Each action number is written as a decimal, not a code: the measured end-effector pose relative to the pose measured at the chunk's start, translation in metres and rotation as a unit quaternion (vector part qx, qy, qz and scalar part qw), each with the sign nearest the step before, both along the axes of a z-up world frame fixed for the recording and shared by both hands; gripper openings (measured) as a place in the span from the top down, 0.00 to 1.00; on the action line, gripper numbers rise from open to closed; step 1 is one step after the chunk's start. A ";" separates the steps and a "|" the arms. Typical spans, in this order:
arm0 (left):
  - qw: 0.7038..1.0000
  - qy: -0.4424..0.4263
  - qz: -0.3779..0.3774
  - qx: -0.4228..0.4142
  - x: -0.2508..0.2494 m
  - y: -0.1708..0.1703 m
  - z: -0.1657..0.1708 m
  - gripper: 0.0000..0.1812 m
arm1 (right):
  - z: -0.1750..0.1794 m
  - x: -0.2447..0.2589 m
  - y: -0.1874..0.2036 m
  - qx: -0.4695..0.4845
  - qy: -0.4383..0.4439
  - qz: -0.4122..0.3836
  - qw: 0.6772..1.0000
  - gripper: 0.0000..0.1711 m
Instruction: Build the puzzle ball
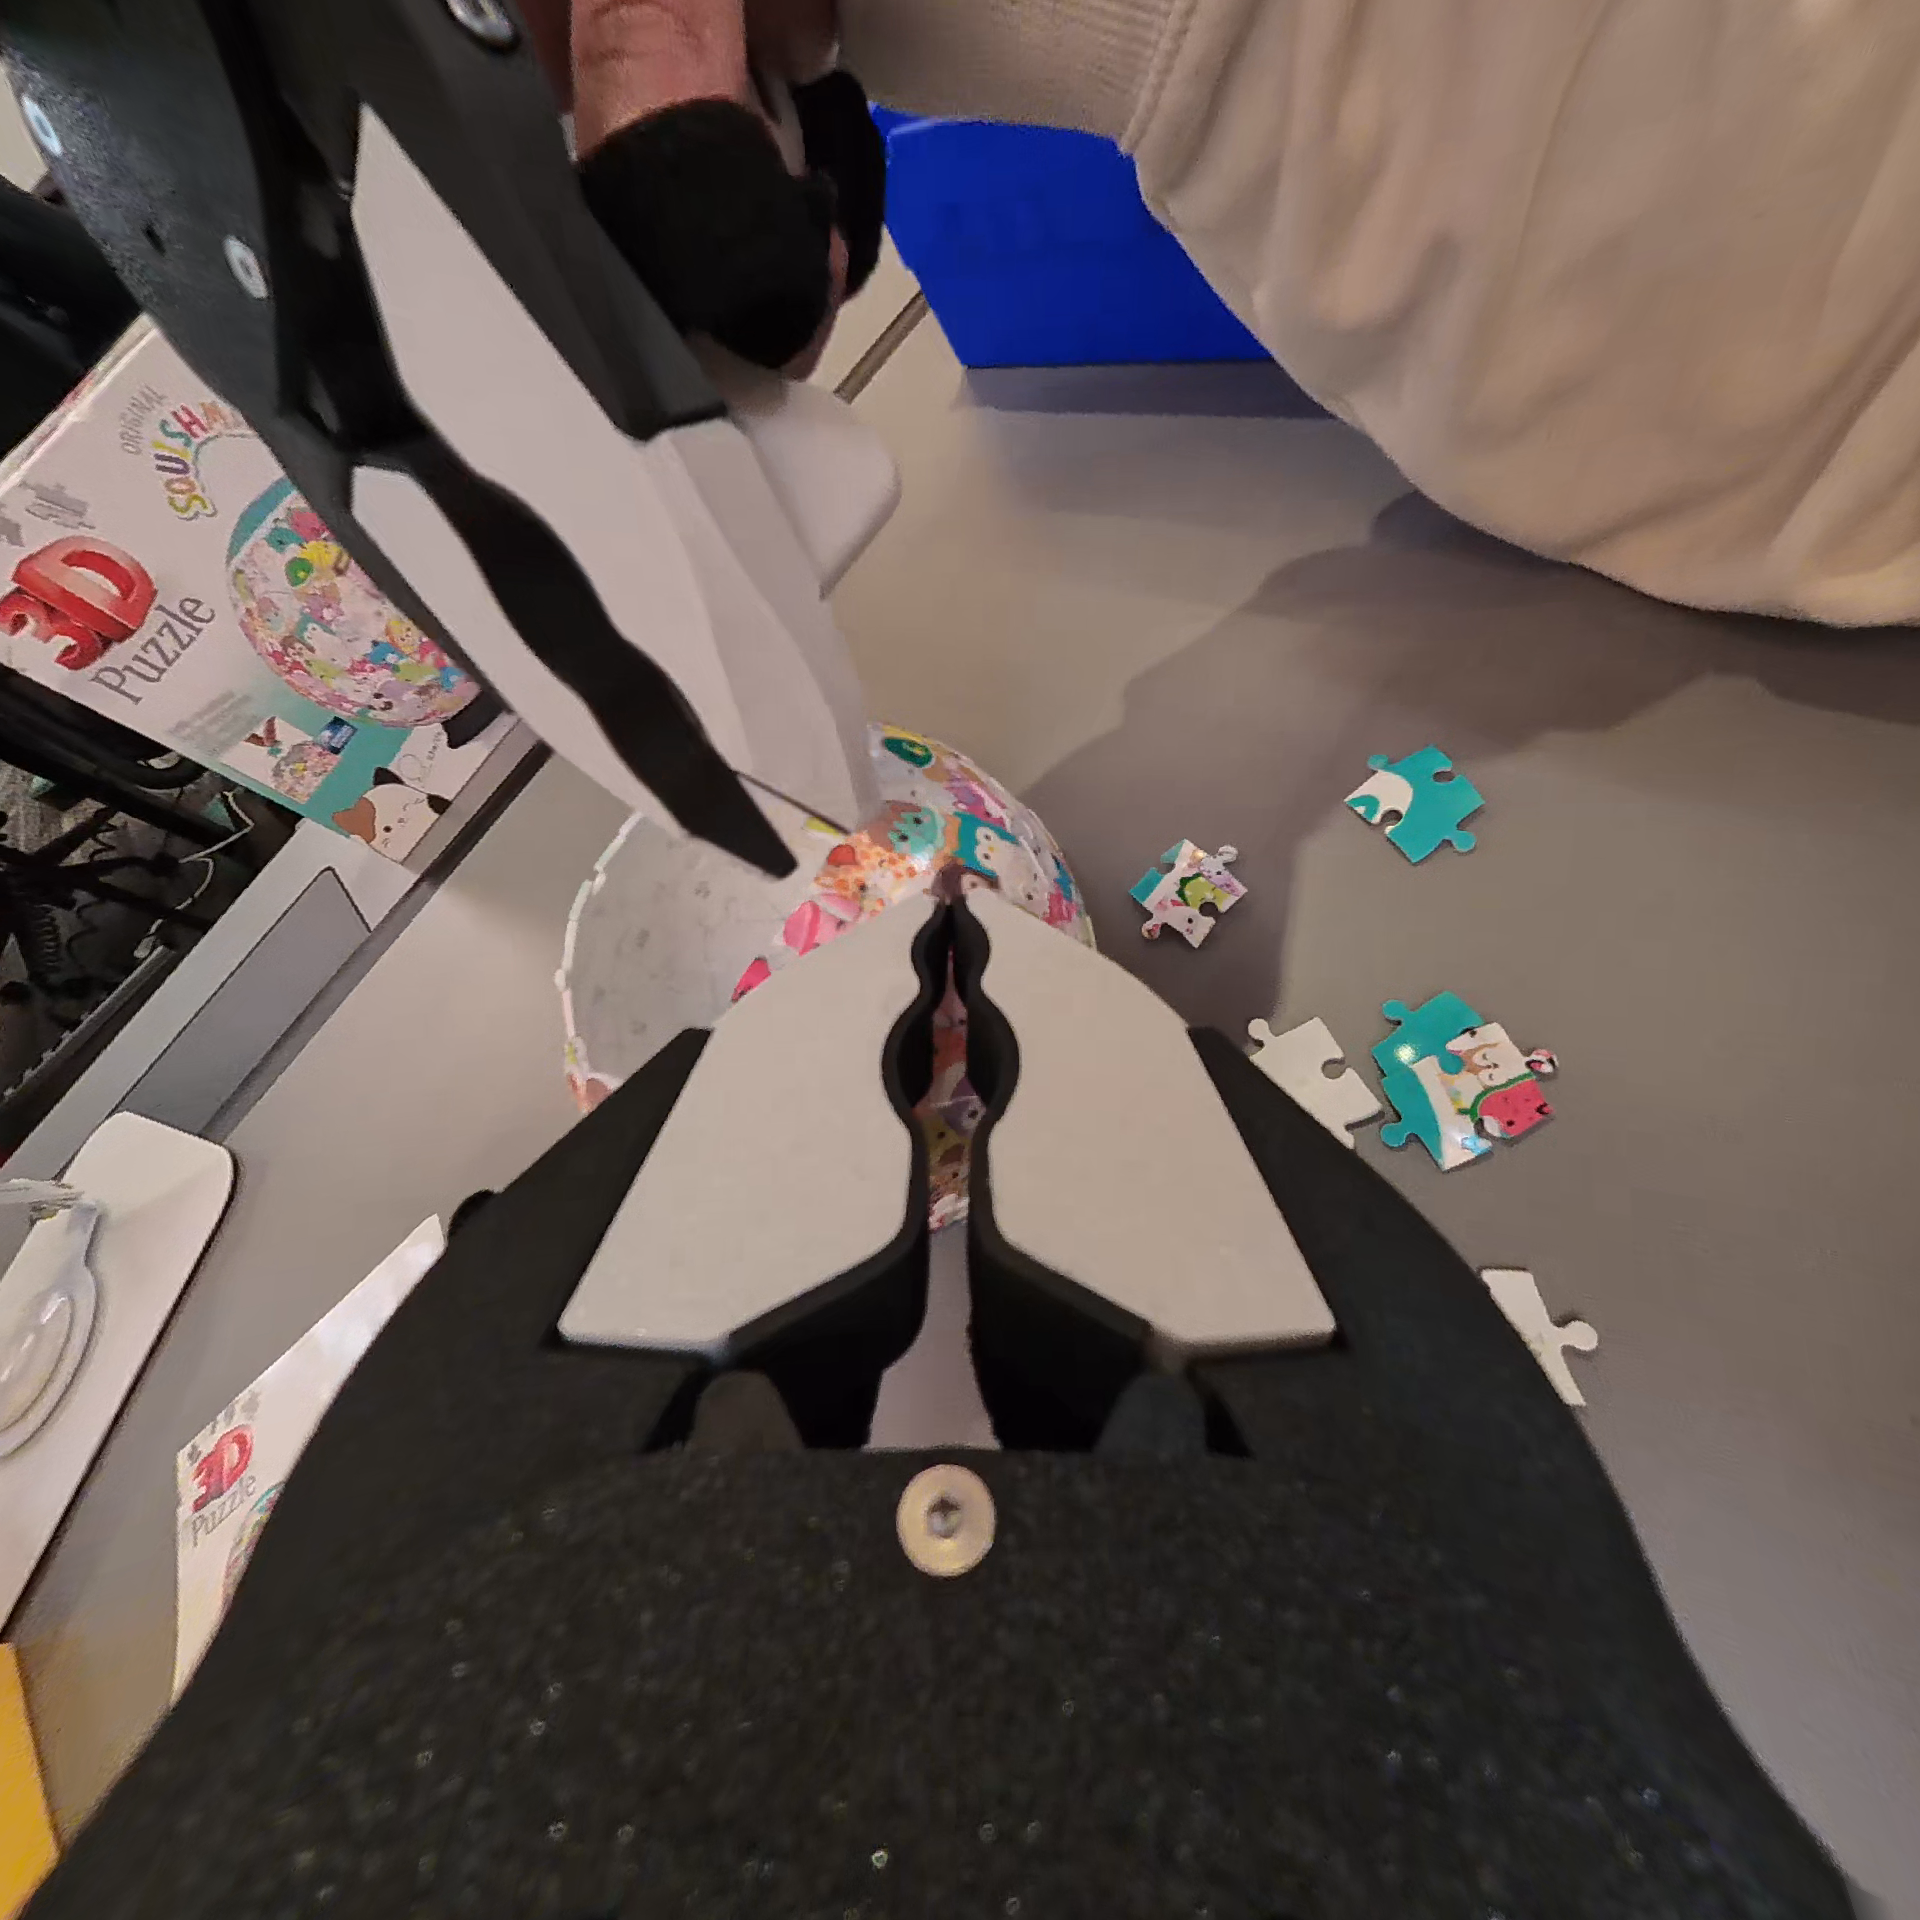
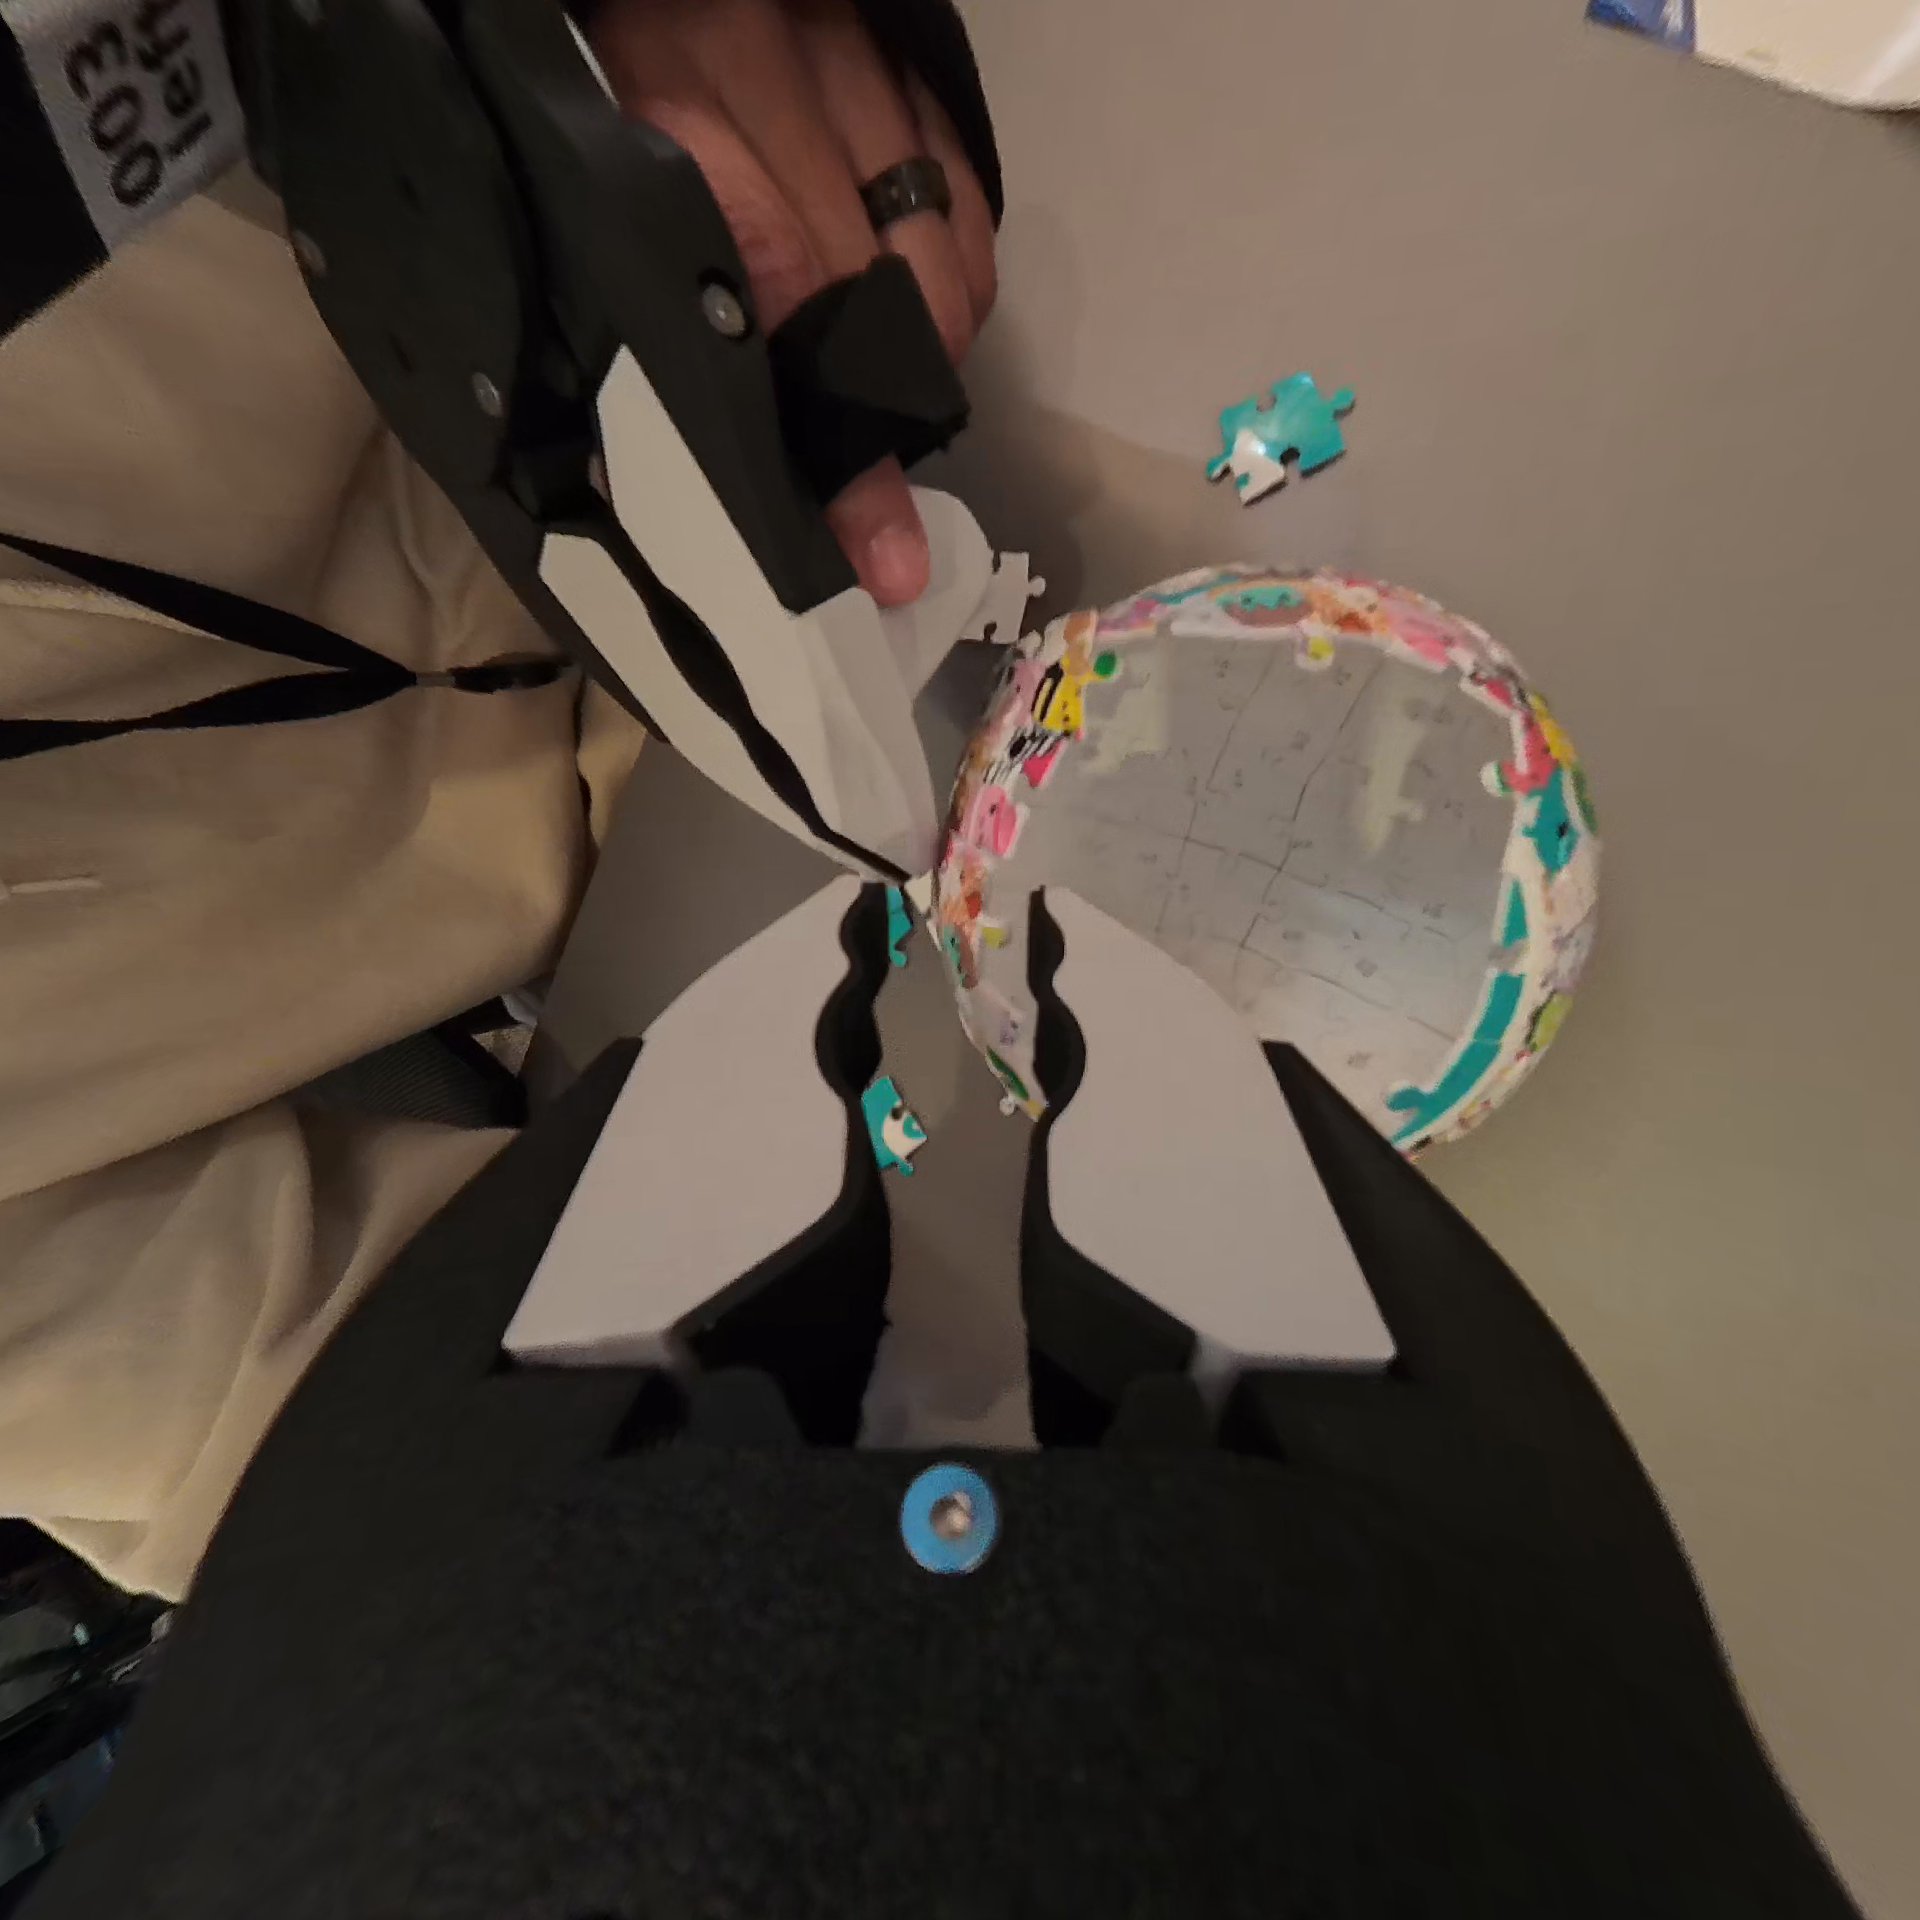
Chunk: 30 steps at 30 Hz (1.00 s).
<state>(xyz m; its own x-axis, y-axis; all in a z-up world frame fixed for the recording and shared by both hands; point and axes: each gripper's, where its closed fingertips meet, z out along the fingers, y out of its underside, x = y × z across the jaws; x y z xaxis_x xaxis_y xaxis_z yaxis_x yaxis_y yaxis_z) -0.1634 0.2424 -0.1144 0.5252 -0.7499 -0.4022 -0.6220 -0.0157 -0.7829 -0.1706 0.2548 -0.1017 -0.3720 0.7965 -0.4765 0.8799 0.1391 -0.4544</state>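
The puzzle ball [image 2: 1299, 831] is a half-built shell lying on the grey table [image 2: 1558, 312], its white inside facing the right wrist view. In the left wrist view the ball [image 1: 914, 831] shows its colourful outside. My left gripper [image 1: 951, 909] is shut on the ball's rim; it also shows in the right wrist view [image 2: 914, 868]. My right gripper [image 2: 956, 899] is open and straddles the rim, one finger inside the shell and one outside. It shows in the left wrist view [image 1: 816, 847] coming in from the upper left. Loose pieces [image 1: 1465, 1081] lie to the right.
More pieces lie around: a teal one [image 1: 1413, 805], a face-down white one [image 1: 1314, 1075], a teal one [image 2: 1283, 436] beyond the ball and one [image 2: 894, 1127] under my right gripper. The puzzle box [image 1: 208, 644], a leaflet [image 1: 239, 1486], a blue bin [image 1: 1039, 239] and a cream sleeve [image 1: 1558, 312] border the area. Only a small space, under 4 cm, lies between the two pairs of fingers.
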 end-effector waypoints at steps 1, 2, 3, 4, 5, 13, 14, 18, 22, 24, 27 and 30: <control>1.000 -0.001 -0.001 0.001 0.000 0.000 0.000 1.00 | 0.001 -0.002 0.000 -0.004 0.004 -0.002 1.000 0.84; 1.000 0.000 0.000 0.002 0.000 -0.001 0.001 1.00 | 0.000 -0.002 -0.001 -0.009 -0.001 -0.001 1.000 0.84; 1.000 0.000 0.001 0.004 0.000 0.000 0.001 1.00 | -0.001 0.000 -0.002 -0.015 -0.011 0.002 1.000 0.84; 1.000 0.000 0.001 0.005 0.000 -0.001 0.002 1.00 | -0.003 0.001 -0.004 -0.021 -0.018 0.006 1.000 0.84; 1.000 -0.001 0.001 0.005 0.000 0.000 0.002 1.00 | -0.005 0.001 -0.005 -0.026 -0.024 0.009 0.999 0.84; 1.000 -0.004 0.006 0.006 -0.002 0.003 0.002 1.00 | -0.002 0.000 -0.010 -0.047 -0.026 0.017 0.998 0.85; 1.000 -0.004 0.006 0.007 -0.002 0.003 0.002 1.00 | -0.002 0.000 -0.007 -0.041 -0.025 0.014 0.999 0.85; 1.000 -0.011 0.009 0.011 -0.004 0.001 0.006 1.00 | 0.003 -0.003 0.000 -0.031 -0.007 -0.009 0.999 0.84; 0.999 -0.034 0.019 0.011 -0.012 -0.006 0.009 1.00 | 0.009 -0.007 0.002 -0.026 0.019 -0.008 0.999 0.84; 0.998 -0.051 0.029 0.008 -0.018 -0.012 0.007 1.00 | 0.014 -0.010 0.005 -0.018 0.044 -0.018 0.999 0.85; 0.996 -0.069 0.045 -0.014 -0.034 -0.022 -0.007 0.98 | 0.018 -0.011 0.007 0.018 0.102 -0.028 0.994 0.89; 0.990 -0.103 0.060 -0.070 -0.059 -0.038 -0.025 0.98 | 0.014 -0.003 0.002 0.038 0.090 -0.039 0.994 0.84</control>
<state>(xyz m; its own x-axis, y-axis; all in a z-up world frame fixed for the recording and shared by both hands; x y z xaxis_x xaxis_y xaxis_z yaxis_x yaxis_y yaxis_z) -0.2223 0.2044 -0.1398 0.6740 -0.7180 -0.1738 -0.4362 -0.1969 -0.8780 -0.1736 0.2569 -0.0872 -0.3811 0.8578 -0.3447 0.7949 0.1136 -0.5961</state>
